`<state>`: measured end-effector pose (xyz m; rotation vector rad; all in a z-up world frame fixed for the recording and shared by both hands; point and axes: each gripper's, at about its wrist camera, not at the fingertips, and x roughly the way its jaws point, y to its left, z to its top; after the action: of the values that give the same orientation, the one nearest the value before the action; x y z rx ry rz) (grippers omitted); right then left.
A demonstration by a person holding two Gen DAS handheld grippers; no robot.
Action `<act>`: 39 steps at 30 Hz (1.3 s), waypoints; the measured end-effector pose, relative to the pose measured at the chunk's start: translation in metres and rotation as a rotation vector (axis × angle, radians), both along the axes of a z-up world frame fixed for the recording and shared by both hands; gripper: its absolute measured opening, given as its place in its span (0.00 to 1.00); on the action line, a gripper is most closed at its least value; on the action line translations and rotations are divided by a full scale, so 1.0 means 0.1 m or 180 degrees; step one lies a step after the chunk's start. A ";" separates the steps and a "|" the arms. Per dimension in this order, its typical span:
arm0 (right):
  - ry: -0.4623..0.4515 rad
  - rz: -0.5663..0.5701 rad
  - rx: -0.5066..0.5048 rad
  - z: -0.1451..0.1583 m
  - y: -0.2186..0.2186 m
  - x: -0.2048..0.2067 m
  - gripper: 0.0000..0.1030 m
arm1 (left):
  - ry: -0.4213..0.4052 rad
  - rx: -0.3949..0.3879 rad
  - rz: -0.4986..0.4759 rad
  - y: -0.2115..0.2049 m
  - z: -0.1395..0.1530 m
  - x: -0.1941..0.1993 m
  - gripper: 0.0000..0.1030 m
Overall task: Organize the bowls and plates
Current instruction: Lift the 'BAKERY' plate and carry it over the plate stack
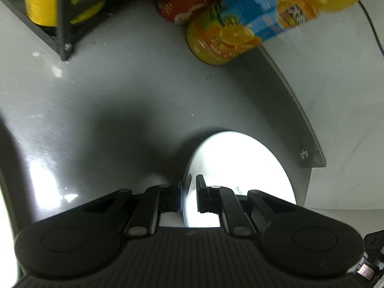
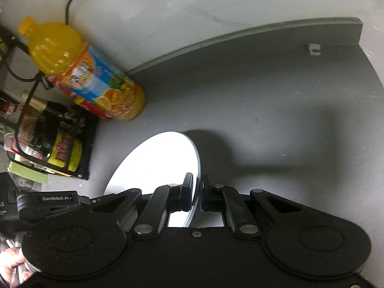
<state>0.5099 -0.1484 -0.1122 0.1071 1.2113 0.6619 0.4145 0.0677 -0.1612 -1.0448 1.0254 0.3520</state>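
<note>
A white plate (image 1: 240, 163) hangs tilted above the grey table (image 1: 108, 91), and my left gripper (image 1: 189, 182) is shut on its left rim. In the right wrist view a white plate (image 2: 158, 163) stands on edge above the table (image 2: 276, 100), with my right gripper (image 2: 196, 177) shut on its right rim. Part of the left gripper's body (image 2: 48, 199) shows beside that plate's left edge. I cannot tell for certain whether both grippers hold the same plate. No bowl is in view.
An orange juice bottle (image 1: 240, 31) (image 2: 96, 81) stands near the table's back edge, with a red-labelled bottle (image 1: 184, 2) beside it. A black wire rack (image 1: 62, 24) (image 2: 60, 148) with packets and jars stands at the left. A person's hand (image 2: 12, 264) shows at the bottom left.
</note>
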 end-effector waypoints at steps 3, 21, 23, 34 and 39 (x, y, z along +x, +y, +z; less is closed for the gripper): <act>-0.0024 0.0003 0.0048 0.06 0.08 -0.10 0.06 | -0.0052 -0.0001 0.0011 0.09 0.09 -0.13 0.09; -0.0242 0.0155 0.0316 0.46 0.68 -1.06 0.06 | -0.0150 0.0170 0.0093 0.65 0.57 -1.03 0.09; -0.0254 0.0165 0.0334 0.48 0.75 -1.17 0.06 | -0.0154 0.0186 0.0099 0.72 0.60 -1.13 0.09; -0.0176 0.0214 0.0408 0.48 1.02 -1.48 0.06 | -0.0158 0.0170 0.0193 0.99 0.64 -1.53 0.09; -0.0159 0.0273 0.0409 0.45 1.14 -1.60 0.06 | -0.0158 0.0141 0.0259 1.12 0.63 -1.68 0.09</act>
<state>0.3503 -0.0345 -0.0668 0.1457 1.1299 0.8130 0.2467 0.1795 -0.0985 -1.0522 0.9287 0.4115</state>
